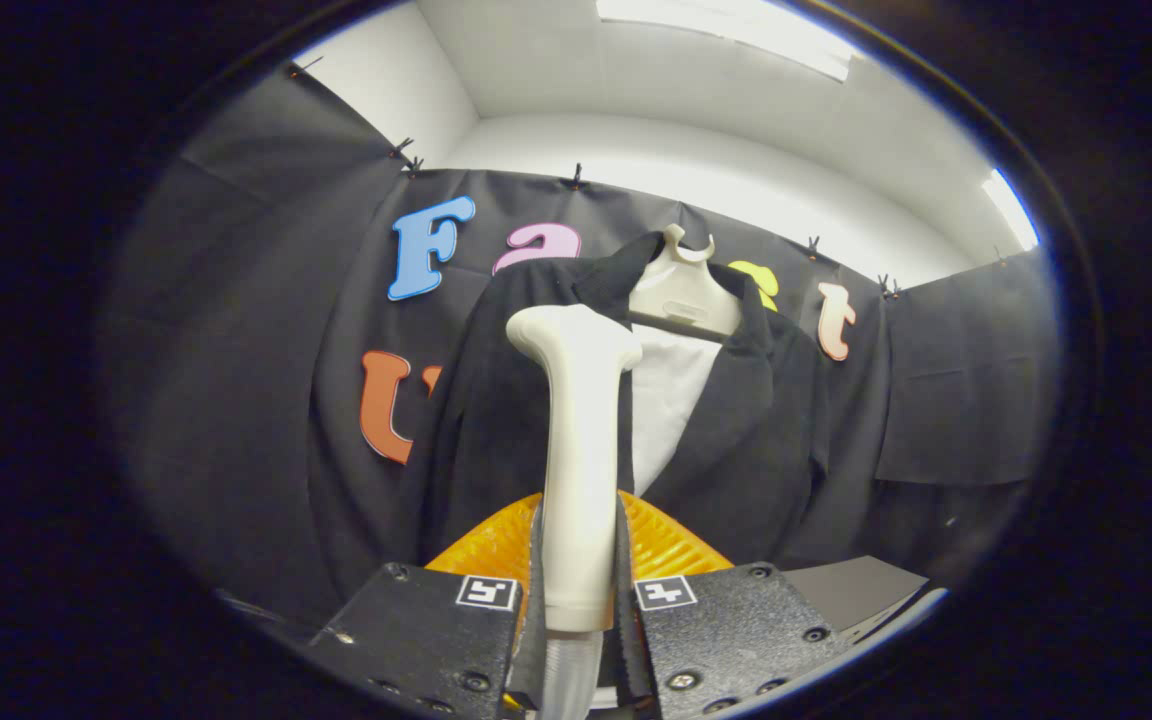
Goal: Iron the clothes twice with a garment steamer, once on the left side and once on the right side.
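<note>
The gripper (578, 585) is clamped on the handle of the garment steamer (579, 440): both orange ribbed fingers (489, 548) press against the cream handle from either side, and the handle runs straight up between them. A clear corrugated hose (568, 675) leaves the bottom of the handle and drops down between the two black finger blocks, each of which carries a small square marker. The steamer's head sits at the top of the handle, beyond the fingertips, bent over toward the left, and it lies in front of the left front panel of the black jacket (756, 420); whether the head touches the cloth cannot be told from here. The jacket hangs beyond the steamer, well ahead of the fingers, on a cream hanger (684, 290) whose hook and shoulder piece show just above and to the right of the steamer's head. The jacket hangs open, and a white shirt (666, 400) shows in the gap between its lapels, just to the right of the steamer's handle. The jacket's right front panel hangs right of the shirt, apart from the steamer. Behind the jacket is the black cloth wall (956, 380) of the booth.
</note>
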The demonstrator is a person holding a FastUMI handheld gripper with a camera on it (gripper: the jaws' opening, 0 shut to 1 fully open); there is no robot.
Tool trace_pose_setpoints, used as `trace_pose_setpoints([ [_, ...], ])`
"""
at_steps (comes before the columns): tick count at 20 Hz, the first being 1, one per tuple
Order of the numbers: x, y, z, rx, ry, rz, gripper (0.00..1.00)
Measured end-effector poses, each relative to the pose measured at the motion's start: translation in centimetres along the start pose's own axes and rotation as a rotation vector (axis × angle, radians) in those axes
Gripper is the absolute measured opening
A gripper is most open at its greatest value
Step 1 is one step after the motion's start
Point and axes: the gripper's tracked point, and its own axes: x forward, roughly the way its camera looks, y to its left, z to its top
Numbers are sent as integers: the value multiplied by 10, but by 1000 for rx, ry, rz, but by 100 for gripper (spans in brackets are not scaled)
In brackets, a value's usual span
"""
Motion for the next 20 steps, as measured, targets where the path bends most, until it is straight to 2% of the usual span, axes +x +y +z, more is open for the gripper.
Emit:
trace_pose_setpoints([
  [5,-15,6,-47,-13,70,21,30],
  [12,-35,12,-83,-8,133,39,30],
  [20,-64,30,-145,-11,241,86,30],
])
